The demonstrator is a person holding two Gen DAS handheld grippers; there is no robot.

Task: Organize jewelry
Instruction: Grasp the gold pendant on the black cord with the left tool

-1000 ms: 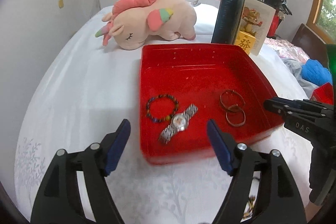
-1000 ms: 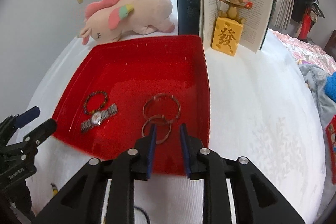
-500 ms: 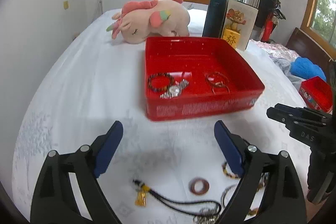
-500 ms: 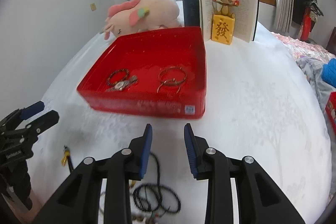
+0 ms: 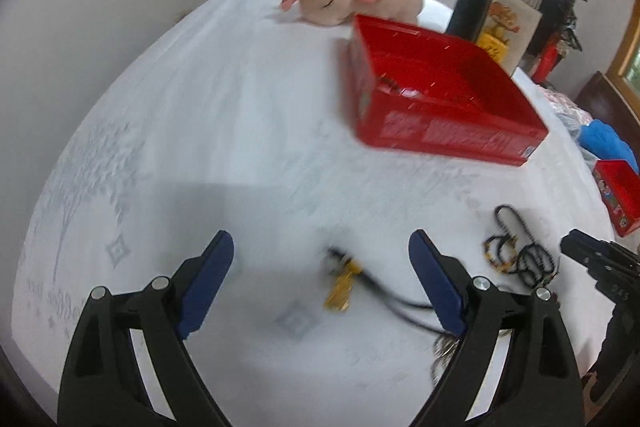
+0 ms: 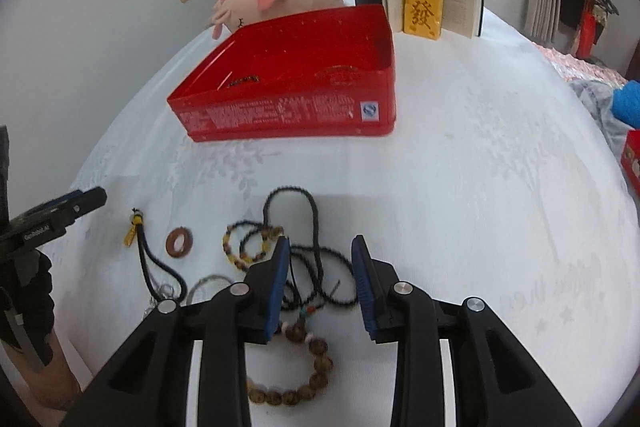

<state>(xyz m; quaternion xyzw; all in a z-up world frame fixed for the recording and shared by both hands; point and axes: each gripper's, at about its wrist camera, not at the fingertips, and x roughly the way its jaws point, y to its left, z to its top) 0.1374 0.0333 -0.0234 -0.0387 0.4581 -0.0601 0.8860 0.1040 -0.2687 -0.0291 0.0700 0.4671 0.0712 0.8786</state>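
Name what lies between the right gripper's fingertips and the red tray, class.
Right wrist view: loops of the black bead necklace lie just ahead of the right gripper; beyond them, bare white bedsheet runs up to the red tray.

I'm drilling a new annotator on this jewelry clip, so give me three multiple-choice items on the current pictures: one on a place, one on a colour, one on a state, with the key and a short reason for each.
1. Where does the brown ring lie?
A. In the tin
B. On the white bedspread, outside the tin
C. On the open book

2. What colour is the tin?
A. Blue
B. Green
C. Red

3. How is the right hand-held gripper?
A. Open and empty, above the tangled black bead necklace
B. Shut on the yellow bead bracelet
C. Shut on the tin's rim

Key:
1 B: the ring rests on the bedspread between the yellow tassel charm and the yellow bead bracelet, nearer the camera than the tin.
2 C: its walls and inside are red.
3 A: there is a gap between its blue pads, nothing is between them, and the black bead necklace shows in the gap.
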